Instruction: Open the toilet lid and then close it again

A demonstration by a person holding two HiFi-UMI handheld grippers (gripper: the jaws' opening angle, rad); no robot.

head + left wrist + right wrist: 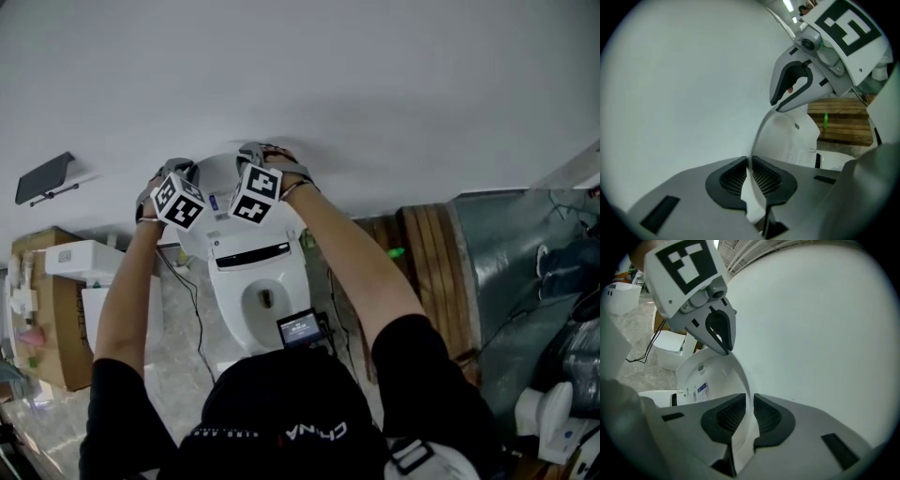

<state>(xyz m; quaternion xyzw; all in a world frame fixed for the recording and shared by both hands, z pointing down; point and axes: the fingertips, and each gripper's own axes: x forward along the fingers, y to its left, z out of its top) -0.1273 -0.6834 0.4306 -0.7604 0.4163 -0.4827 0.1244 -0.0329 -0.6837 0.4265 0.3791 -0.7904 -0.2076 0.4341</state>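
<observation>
The white toilet [261,298] stands against the wall with its lid [217,178] raised upright. Both grippers hold the lid's top rim, side by side. In the left gripper view, my left gripper [749,161] is shut on the thin white lid edge [761,126], with the lid's inner face [792,136] to the right. In the right gripper view, my right gripper [751,399] is shut on the same rim, with the lid's inner face [710,376] to the left. Each view shows the other gripper pinching the rim further along. In the head view the left gripper [183,173] and right gripper [251,156] sit above their marker cubes.
The white wall is right behind the lid. A cardboard box [47,309] and a white unit [86,262] stand left of the toilet, with a cable [192,309] on the stone floor. Wooden pallets [422,248] and silver ducting [511,272] lie to the right.
</observation>
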